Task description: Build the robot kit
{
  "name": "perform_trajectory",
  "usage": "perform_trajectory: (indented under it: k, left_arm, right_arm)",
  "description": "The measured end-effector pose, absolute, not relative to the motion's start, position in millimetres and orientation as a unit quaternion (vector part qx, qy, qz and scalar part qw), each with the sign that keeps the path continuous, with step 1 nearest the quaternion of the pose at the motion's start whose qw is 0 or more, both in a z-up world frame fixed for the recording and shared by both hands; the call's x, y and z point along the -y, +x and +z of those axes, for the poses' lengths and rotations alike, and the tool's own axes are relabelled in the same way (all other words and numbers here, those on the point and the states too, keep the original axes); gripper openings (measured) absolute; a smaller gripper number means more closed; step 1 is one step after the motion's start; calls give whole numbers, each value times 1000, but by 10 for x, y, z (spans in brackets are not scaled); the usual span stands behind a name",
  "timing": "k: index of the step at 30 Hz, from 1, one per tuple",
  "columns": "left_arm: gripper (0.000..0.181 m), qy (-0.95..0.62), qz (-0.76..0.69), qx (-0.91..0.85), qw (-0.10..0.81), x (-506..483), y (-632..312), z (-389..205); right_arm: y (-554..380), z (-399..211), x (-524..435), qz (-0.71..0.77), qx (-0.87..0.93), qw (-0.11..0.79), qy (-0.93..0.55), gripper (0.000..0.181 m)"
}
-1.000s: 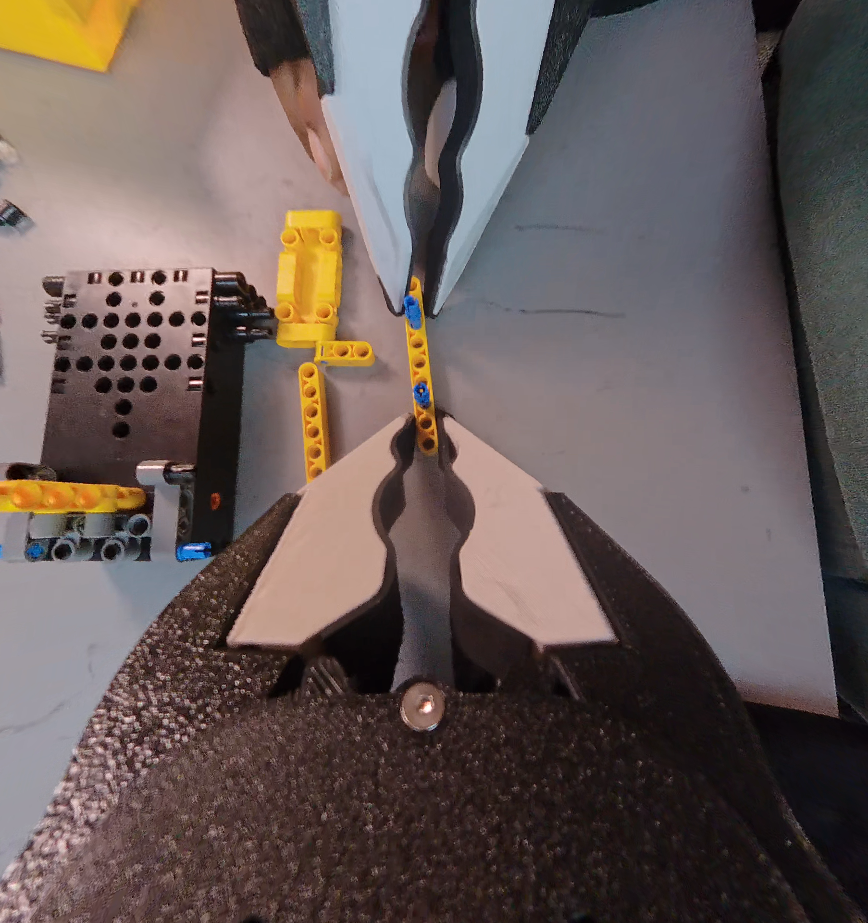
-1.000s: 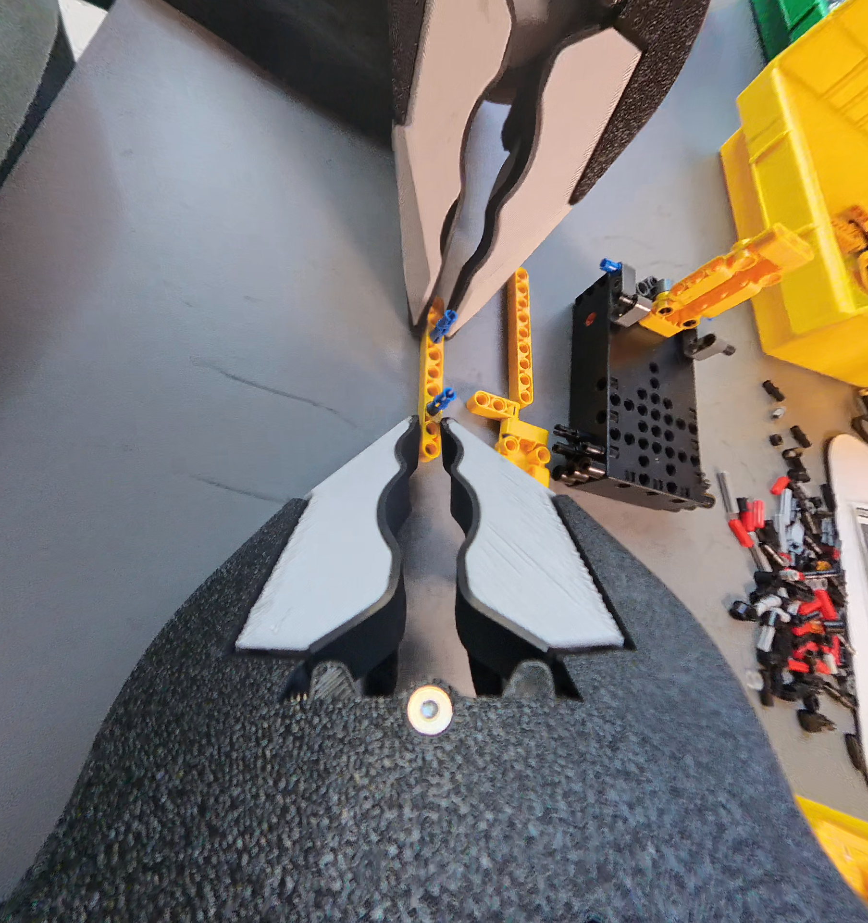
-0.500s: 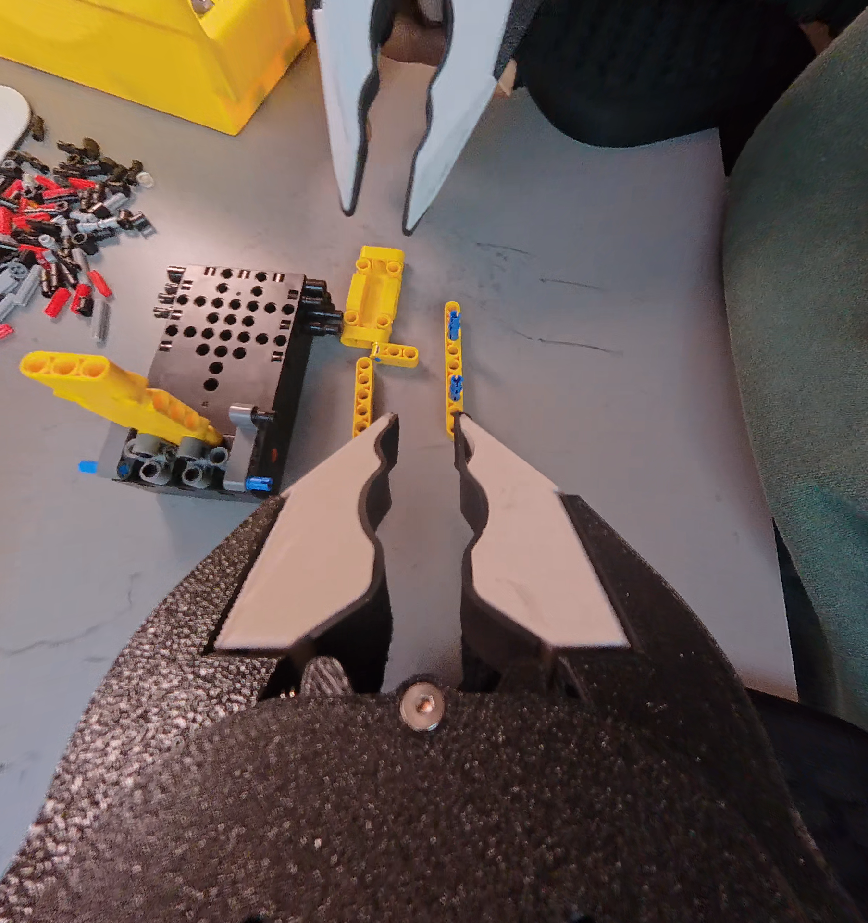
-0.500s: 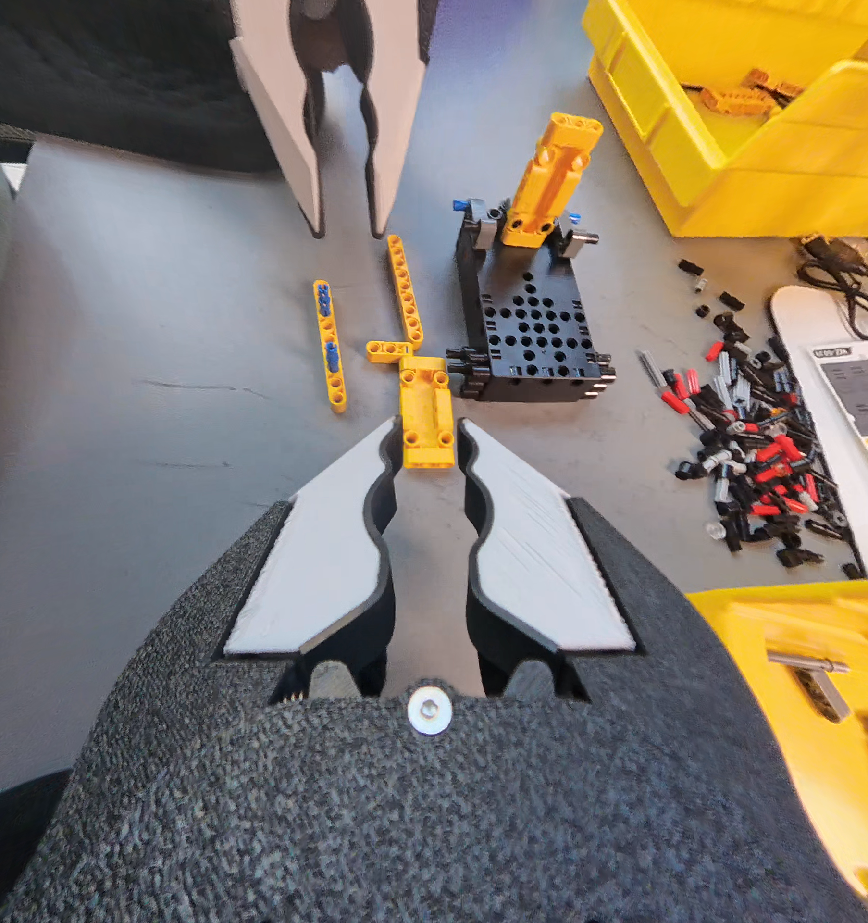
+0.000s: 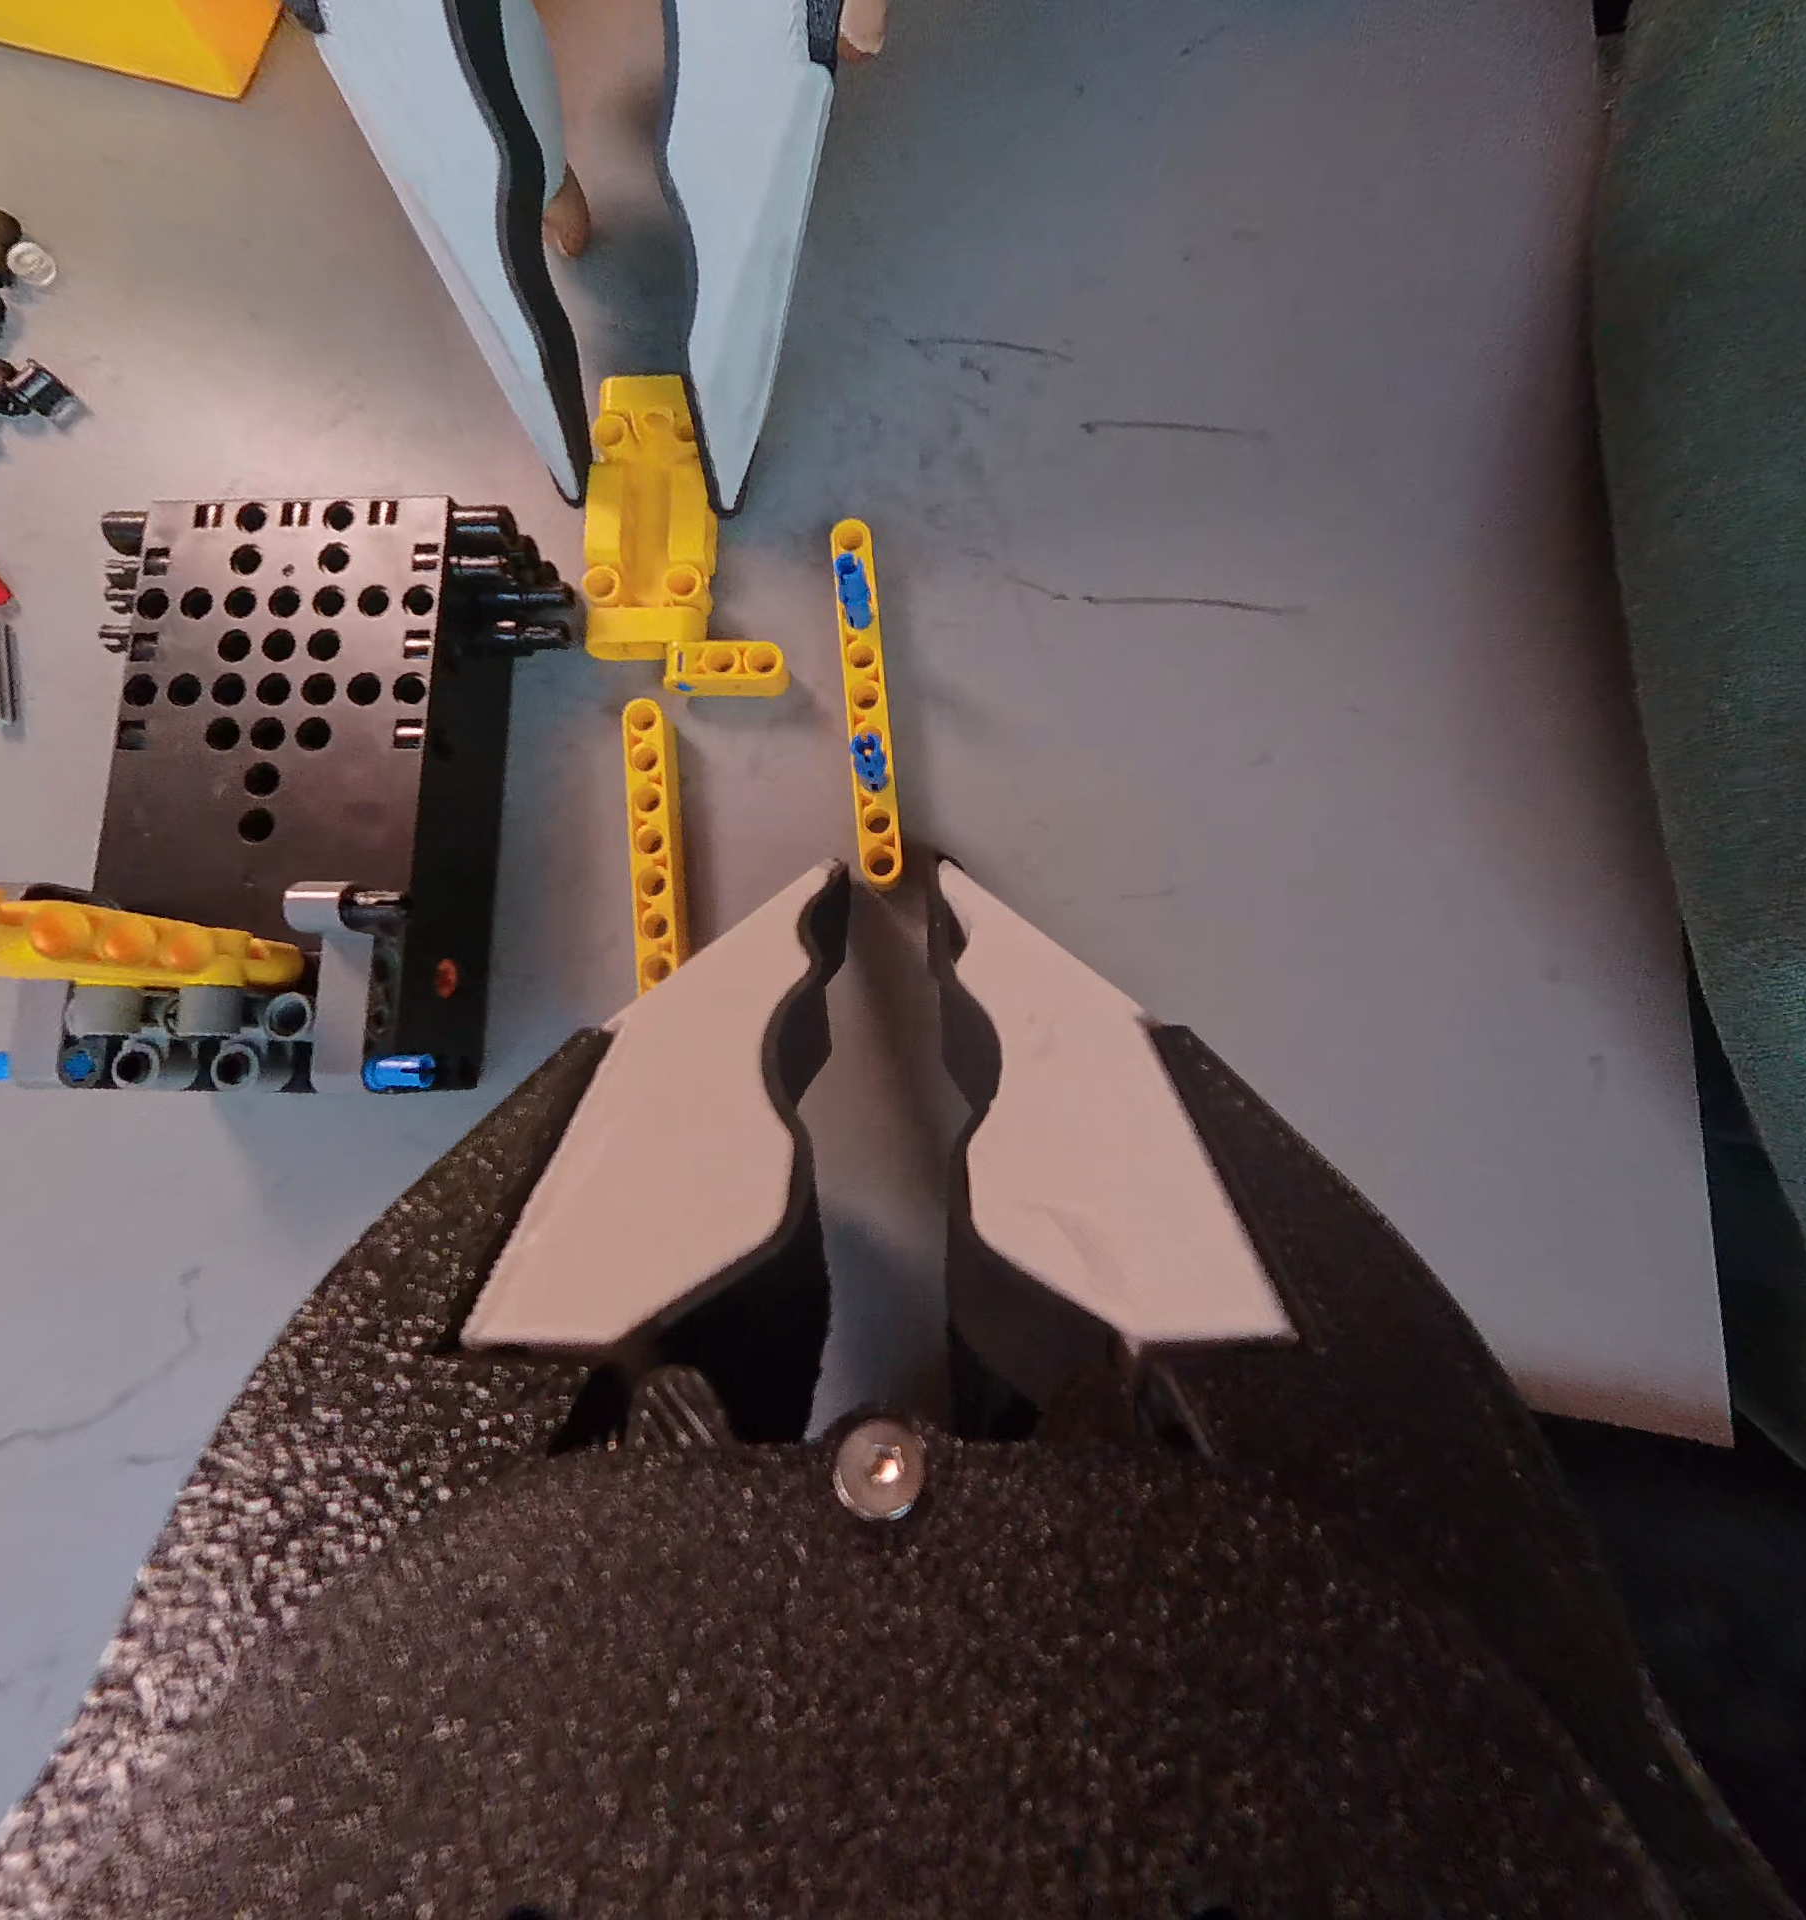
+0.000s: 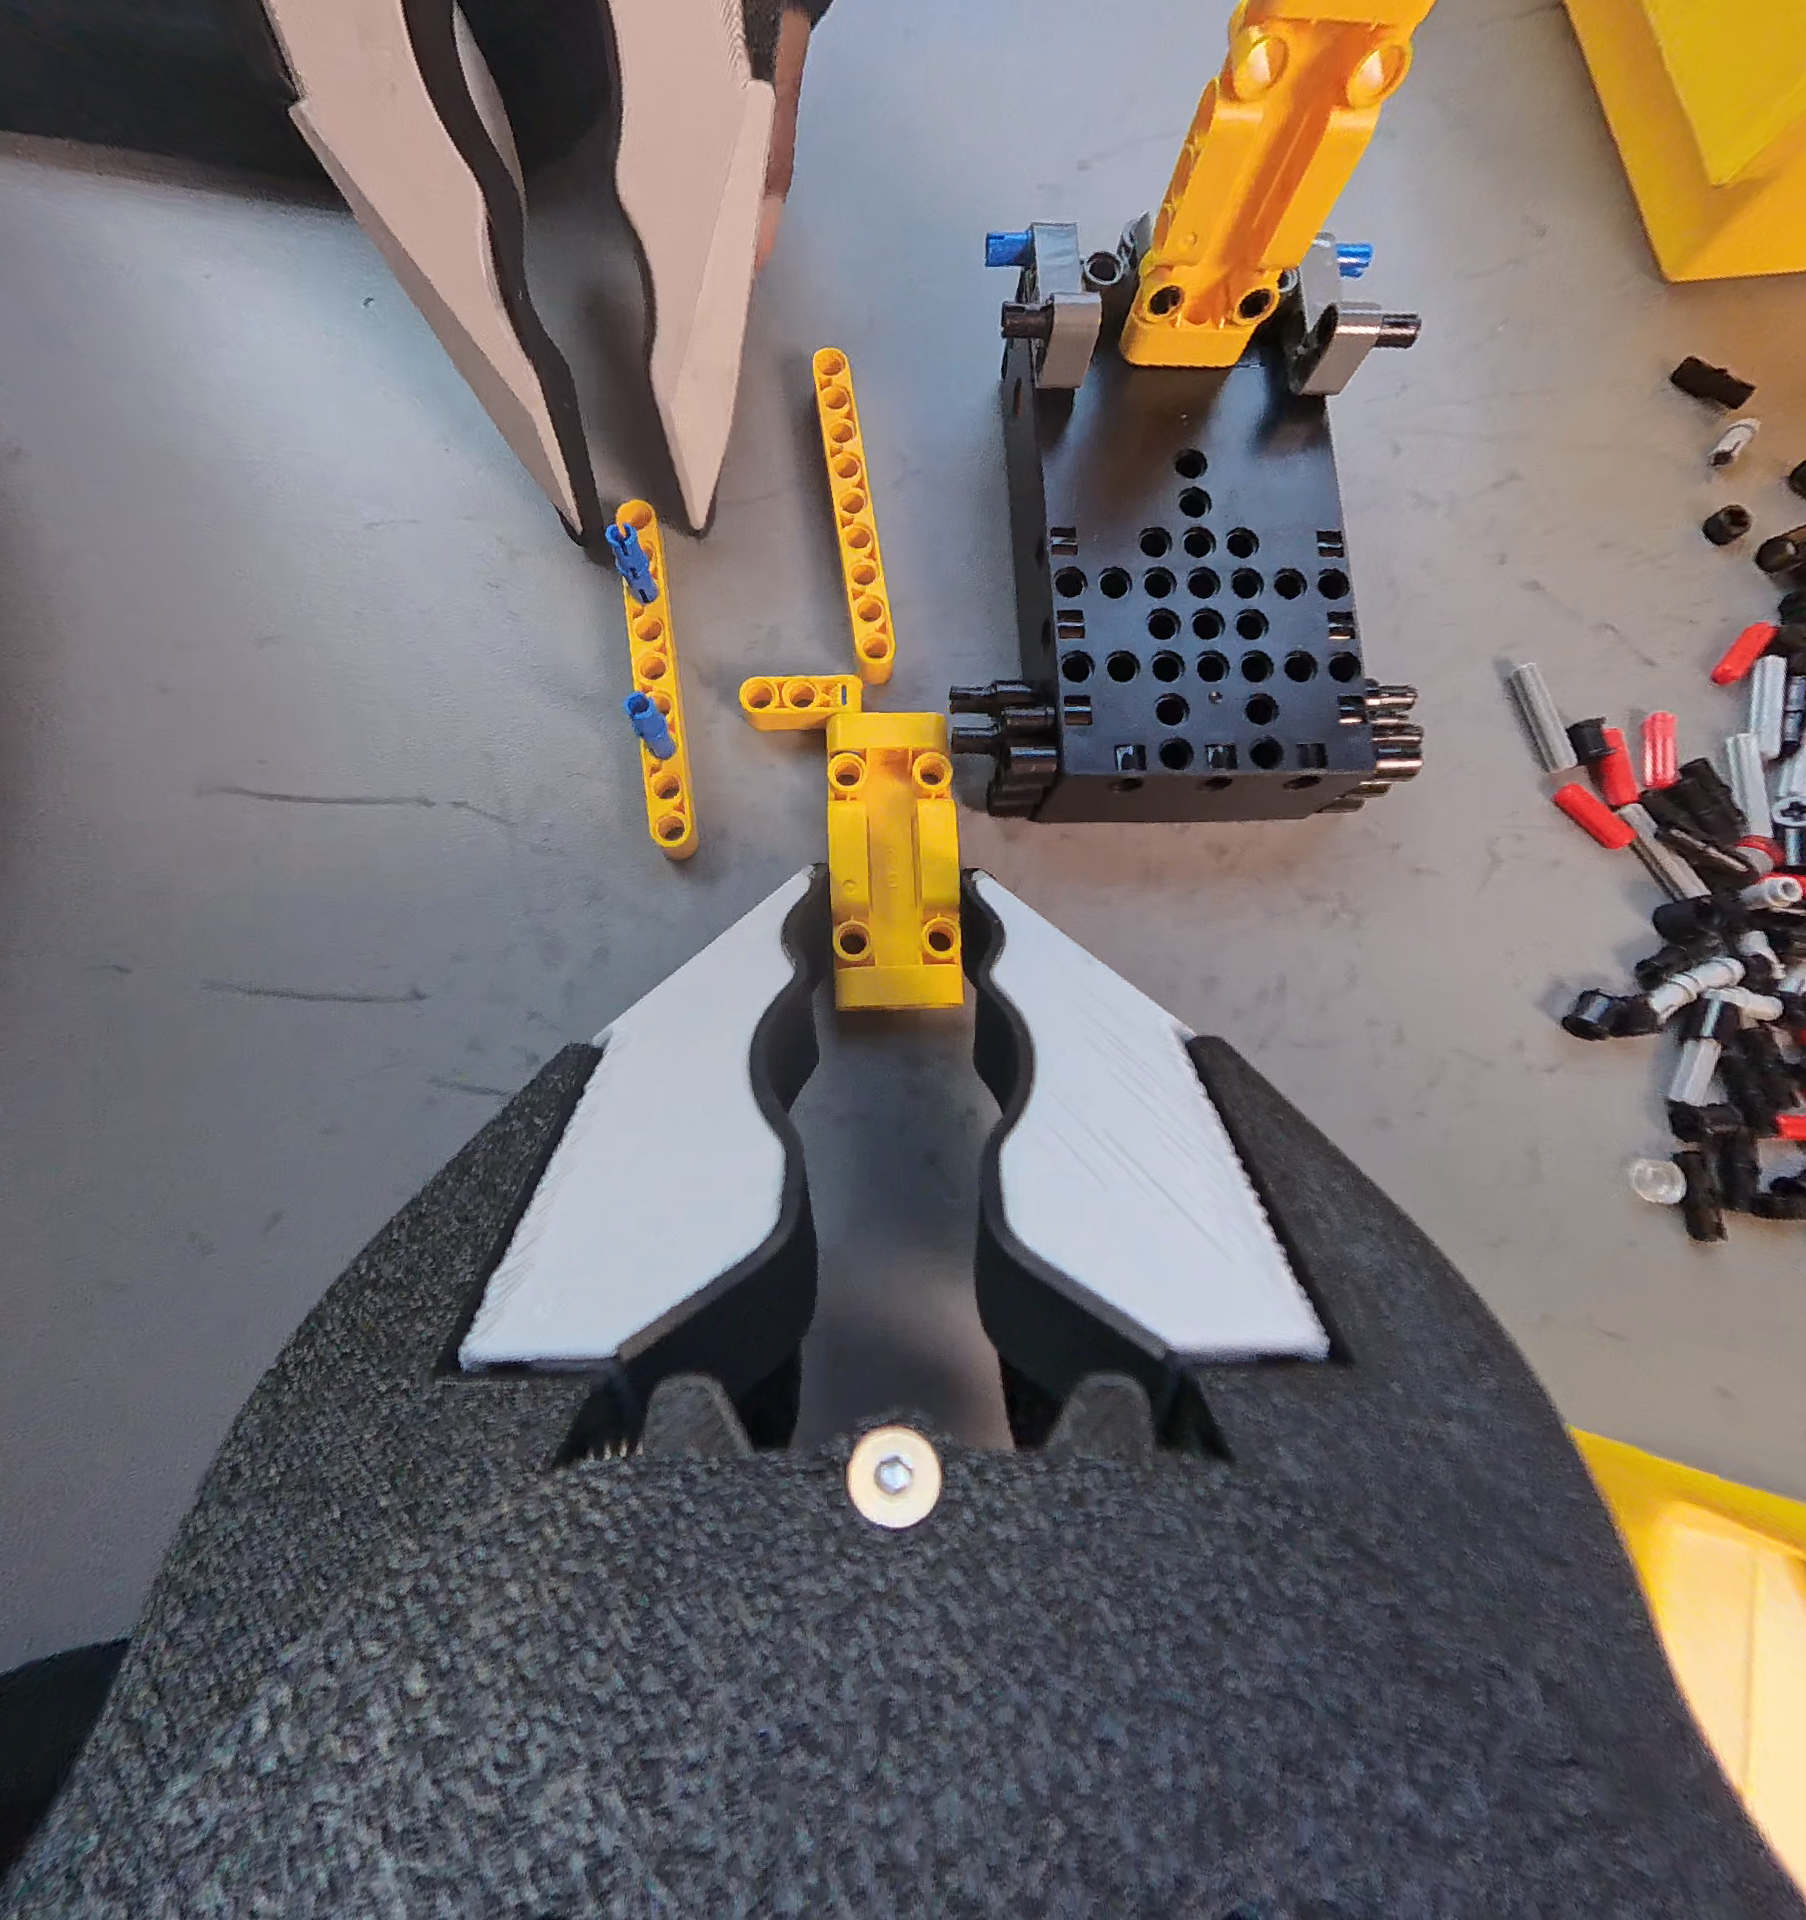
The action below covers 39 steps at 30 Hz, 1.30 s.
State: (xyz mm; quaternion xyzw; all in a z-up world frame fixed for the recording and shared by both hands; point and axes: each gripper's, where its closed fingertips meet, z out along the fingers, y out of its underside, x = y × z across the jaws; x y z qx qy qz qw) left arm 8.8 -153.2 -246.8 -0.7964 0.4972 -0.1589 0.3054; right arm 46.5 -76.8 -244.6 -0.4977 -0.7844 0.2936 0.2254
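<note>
A: Where's the right claw (image 6: 891, 883)?

B: Lower centre of its own view, spread wide, straddling the chunky yellow plastic block with corner holes (image 6: 894, 883) that lies flat on the grey desk (image 6: 255, 935). Not pinched yet, I'd judge.

A: And the left claw (image 5: 888, 878)?

B: Released too, empty, its tips at the near end of the long yellow holed beam with two blue pins (image 5: 866, 707), mid-frame.

A: Advice?

B: Centre the block between the fingers, squeeze its long sides evenly, and avoid nudging the short yellow three-hole beam (image 6: 800, 698) touching it.
</note>
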Motion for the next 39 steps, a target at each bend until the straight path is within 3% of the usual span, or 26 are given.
perform_trajectory:
  k: [2, 13, 16, 21, 25, 28, 31, 35, 38, 39]
  left_arm:
    - [7, -793, -165, -503, 301, 1560, 106, -2472]
    - [7, -796, -167, -497, 303, 1544, 90, -2467]
    - [22, -796, -175, -492, 304, 1539, 91, -2446]
    - [25, -794, -166, -500, 303, 1540, 139, -2457]
    - [7, -793, -172, -505, 295, 1537, 203, -2466]
    - [7, -793, -166, -503, 301, 1502, 204, -2468]
    - [7, -785, -190, -497, 317, 1495, 238, -2374]
    - [7, -768, -249, -475, 349, 1449, 305, -2090]
    - [7, -755, -299, -450, 372, 1424, 343, -1879]
    - [7, -755, -316, -432, 380, 1401, 334, -1826]
  right_arm:
    - [506, -2446, 762, 290, 787, 224, -497, 24]
    - [814, -2447, 812, 284, 804, 208, -480, 24]
    - [803, -2445, 825, 280, 807, 214, -474, 24]
    - [783, -2441, 820, 284, 804, 228, -470, 24]
    - [747, -2433, 823, 280, 805, 241, -464, 26]
    - [741, -2373, 787, 278, 802, 256, -462, 42]
    - [683, -2127, 909, 318, 791, 281, -440, 44]
    - [568, -1979, 1257, 361, 793, 275, -407, 35]
    - [470, -1934, 1275, 362, 787, 304, -397, 9]
    - [449, -1882, 1260, 370, 779, 316, -395, 9]
